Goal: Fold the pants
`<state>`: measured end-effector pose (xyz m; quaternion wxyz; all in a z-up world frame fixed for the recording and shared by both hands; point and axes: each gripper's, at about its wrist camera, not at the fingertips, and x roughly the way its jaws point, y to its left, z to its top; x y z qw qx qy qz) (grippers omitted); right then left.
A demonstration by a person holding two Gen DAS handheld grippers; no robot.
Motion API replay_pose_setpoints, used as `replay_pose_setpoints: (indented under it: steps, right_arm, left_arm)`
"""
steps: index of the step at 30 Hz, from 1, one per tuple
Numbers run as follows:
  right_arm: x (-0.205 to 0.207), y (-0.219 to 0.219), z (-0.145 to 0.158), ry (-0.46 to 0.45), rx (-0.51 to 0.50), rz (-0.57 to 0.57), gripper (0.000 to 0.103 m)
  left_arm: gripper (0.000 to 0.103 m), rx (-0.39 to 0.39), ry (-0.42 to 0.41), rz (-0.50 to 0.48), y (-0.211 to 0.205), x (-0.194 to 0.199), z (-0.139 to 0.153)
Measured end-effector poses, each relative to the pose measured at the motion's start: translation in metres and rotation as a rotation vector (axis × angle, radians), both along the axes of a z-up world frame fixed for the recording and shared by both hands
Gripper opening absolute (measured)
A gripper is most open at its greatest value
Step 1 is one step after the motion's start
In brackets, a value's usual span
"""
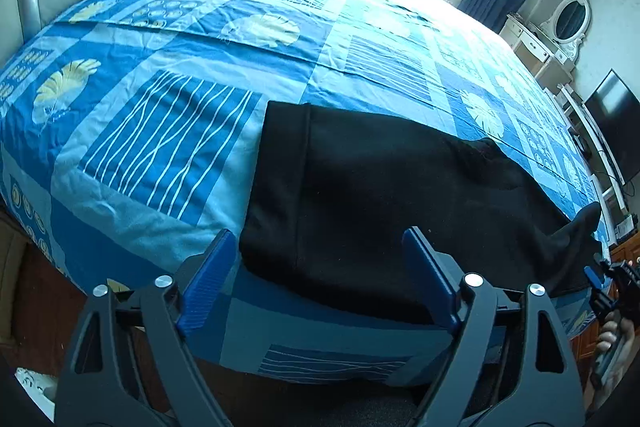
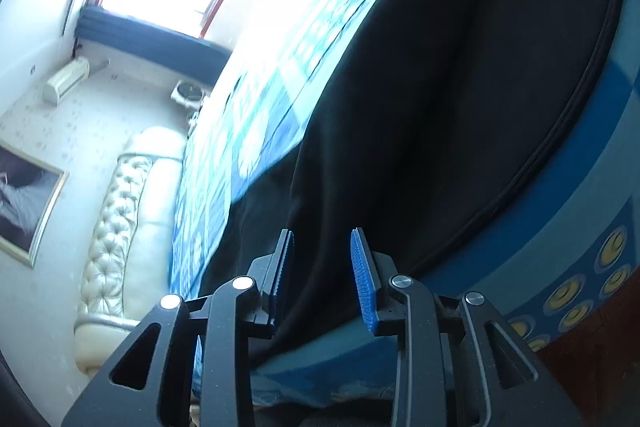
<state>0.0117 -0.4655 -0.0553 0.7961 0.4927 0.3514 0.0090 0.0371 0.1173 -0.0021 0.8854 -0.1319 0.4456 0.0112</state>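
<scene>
Pants (image 1: 380,195) lie folded, black, on bed (image 1: 168,131) | left gripper (image 1: 320,279) jaws wide apart, empty | right gripper (image 2: 322,279) jaws parted, off cloth

no readable text, labels, brands, numbers or signs anywhere

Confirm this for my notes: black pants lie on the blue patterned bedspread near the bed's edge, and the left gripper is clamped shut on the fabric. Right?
Not quite. The black pants do lie on the blue patterned bedspread near the edge, but the left gripper is wide open, gripping nothing. The left wrist view shows it.
</scene>
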Motion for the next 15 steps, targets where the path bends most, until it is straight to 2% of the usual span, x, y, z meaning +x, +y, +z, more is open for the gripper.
replay_pose_setpoints:
  steps: [2, 4, 6, 8, 12, 15]
  right_arm:
    - [0.007, -0.049, 0.005, -0.017, 0.007, -0.127, 0.041]
    - [0.02, -0.093, 0.008, -0.037, -0.007, -0.203, 0.045]
    - [0.032, -0.133, 0.008, -0.026, -0.038, -0.287, 0.046]
    - [0.045, -0.169, 0.001, -0.02, -0.018, -0.347, 0.046]
    - [0.069, -0.215, -0.017, -0.008, 0.029, -0.424, 0.046]
    - [0.082, -0.241, -0.033, 0.04, 0.03, -0.46, 0.045]
  left_arm:
    - [0.096, 0.024, -0.022, -0.011, -0.01, 0.008, 0.002]
    - [0.096, 0.032, -0.016, -0.019, -0.017, 0.018, -0.001]
    - [0.096, 0.013, 0.003, -0.006, -0.022, 0.027, -0.009]
    - [0.096, -0.016, 0.027, 0.016, -0.022, 0.033, -0.018]
    - [0.096, -0.083, 0.082, 0.061, -0.018, 0.037, -0.033]
    - [0.096, -0.117, 0.094, 0.099, -0.013, 0.035, -0.042]
